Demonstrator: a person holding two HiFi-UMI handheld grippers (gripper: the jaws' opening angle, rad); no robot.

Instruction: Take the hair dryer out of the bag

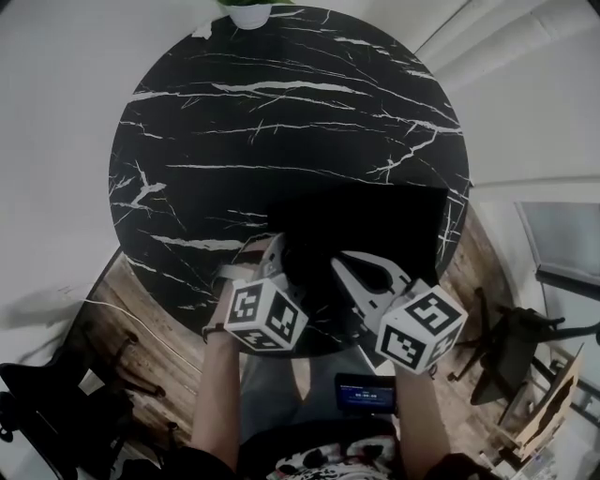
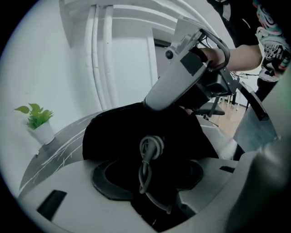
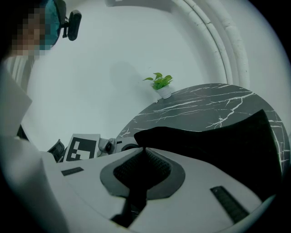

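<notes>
Early extraction step: opening the bag and reaching in. Pinching the near hem of the black bag (image 1: 366, 225) with the right gripper (image 3: 144, 152), jaws clenched tight on a fold of fabric, holding that edge just off the marbled table (image 1: 281, 122) underneath the bag. Hovering at the bag's mouth with the left gripper (image 2: 148, 175), just left of the pinch, jaws released and spread, straddling a coiled grey cord (image 2: 150, 150) poking out of the dark opening, pads not pressing it. No hair dryer body visible anywhere outside the bag; judged to be inside the bag, behind the cord. Probably the dryer's own lead, but too dark in the opening to confirm. Nothing out yet, so task barely begun. Beyond the bag's far side, well apart, a small potted plant (image 1: 248, 14), irrelevant. Next move, as a judgement: keep the hem pinch up to hold the mouth wide, push the left jaws deeper past the coil, feel for handle or barrel, close on something rigid rather than cord alone, then draw back out through the mouth toward the bag's near side. Risk if closing on cord only: coil unwinding, dryer staying inside the bag, fabric dragging along with the pull.
</notes>
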